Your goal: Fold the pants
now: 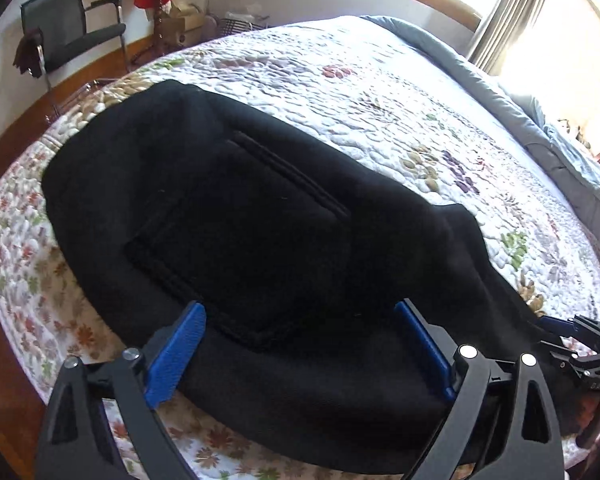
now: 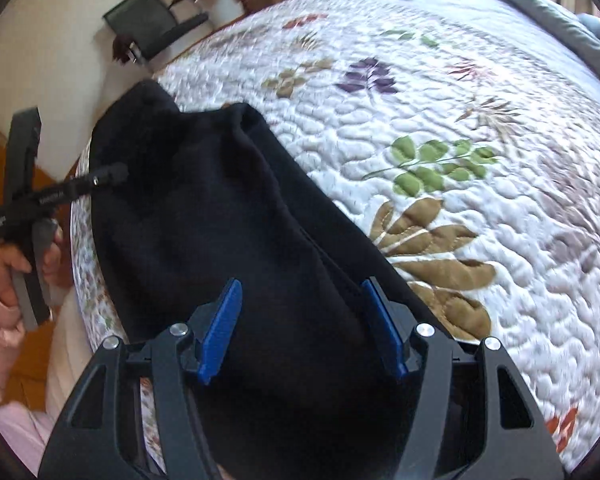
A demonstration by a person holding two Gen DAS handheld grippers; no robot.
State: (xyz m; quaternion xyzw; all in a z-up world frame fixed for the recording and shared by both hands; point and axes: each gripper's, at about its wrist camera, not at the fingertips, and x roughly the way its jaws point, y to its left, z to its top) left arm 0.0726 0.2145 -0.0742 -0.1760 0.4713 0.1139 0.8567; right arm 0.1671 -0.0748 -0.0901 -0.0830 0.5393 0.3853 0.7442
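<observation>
- Two grippers hover over folded black fleece pants (image 1: 236, 216) on a floral quilted bedspread (image 1: 380, 92).
- Left gripper (image 1: 300, 344): fingers wide, nothing held.
- Right gripper (image 2: 300, 328): fingers apart, cloth between; grip unclear.
- Pants' long axis runs ahead of the fingers.

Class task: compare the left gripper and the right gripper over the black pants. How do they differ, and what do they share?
The left gripper is spread wide; the right gripper stands narrower. The left hangs over the pocket side of the black pants; the right hangs over a lengthwise fold. Both have blue pads, point down, and neither presses cloth.
</observation>
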